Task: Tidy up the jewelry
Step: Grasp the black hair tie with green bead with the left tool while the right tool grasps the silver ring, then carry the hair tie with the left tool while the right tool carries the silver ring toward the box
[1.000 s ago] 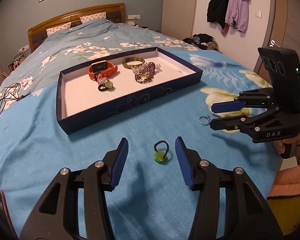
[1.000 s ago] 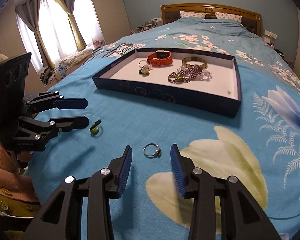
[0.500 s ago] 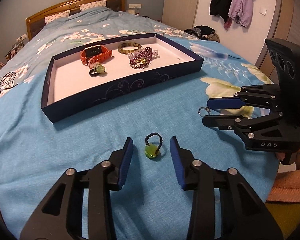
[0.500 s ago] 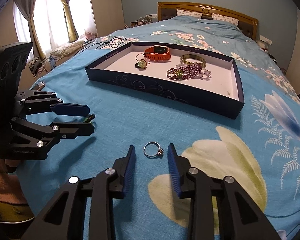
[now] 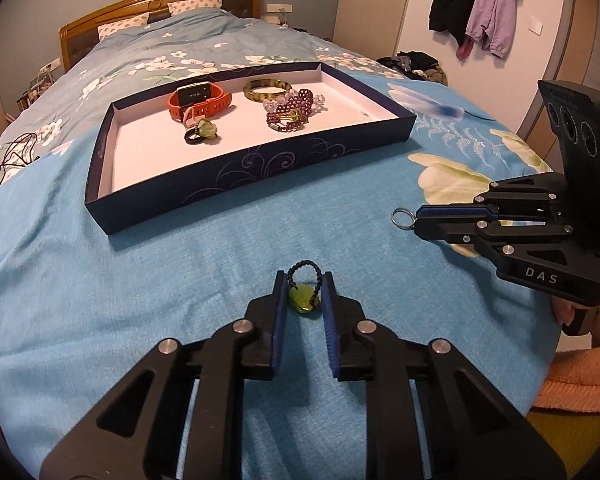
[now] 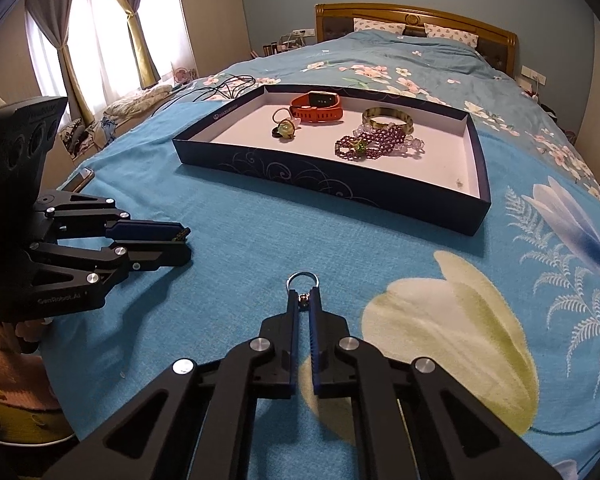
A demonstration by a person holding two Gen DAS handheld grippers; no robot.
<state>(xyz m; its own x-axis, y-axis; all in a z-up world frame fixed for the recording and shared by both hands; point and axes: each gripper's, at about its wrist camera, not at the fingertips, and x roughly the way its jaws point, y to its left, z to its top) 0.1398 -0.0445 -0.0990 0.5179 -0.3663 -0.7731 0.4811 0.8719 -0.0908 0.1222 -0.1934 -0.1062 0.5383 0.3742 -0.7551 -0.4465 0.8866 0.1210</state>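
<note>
Left wrist view. My left gripper (image 5: 303, 280) is closing its jaws around a green ring (image 5: 304, 299); the black beaded loop stands up between the blue pads (image 5: 279, 312), the green stone rests low between them on the blue bedspread (image 5: 140, 280). The pads sit at the loop's 2 sides, and contact looks made, though the jaws are not fully together. To the right, my right gripper (image 5: 416, 220) is seen side-on, jaws pressed together, a silver ring (image 5: 401, 216) jutting from the tips. Beyond both lies a dark tray (image 5: 260, 168) with a white floor, holding an orange watch (image 5: 200, 100), a bangle (image 5: 267, 89), purple beads (image 5: 290, 110) and another green ring (image 5: 202, 133).

Right wrist view. My right gripper (image 6: 303, 296) is clamped on the silver ring (image 6: 303, 280): its small setting is pinched between the tips, and the hoop pokes out past them, just above the bedspread (image 6: 240, 240). At left, my left gripper (image 6: 182, 242) appears side-on, jaws nearly together, with only a sliver of the green ring (image 6: 181, 234) visible at the tips. The tray (image 6: 332, 184) lies well beyond, carrying the watch (image 6: 318, 106), bangle (image 6: 387, 118), beads (image 6: 374, 144) and second ring (image 6: 286, 128)
</note>
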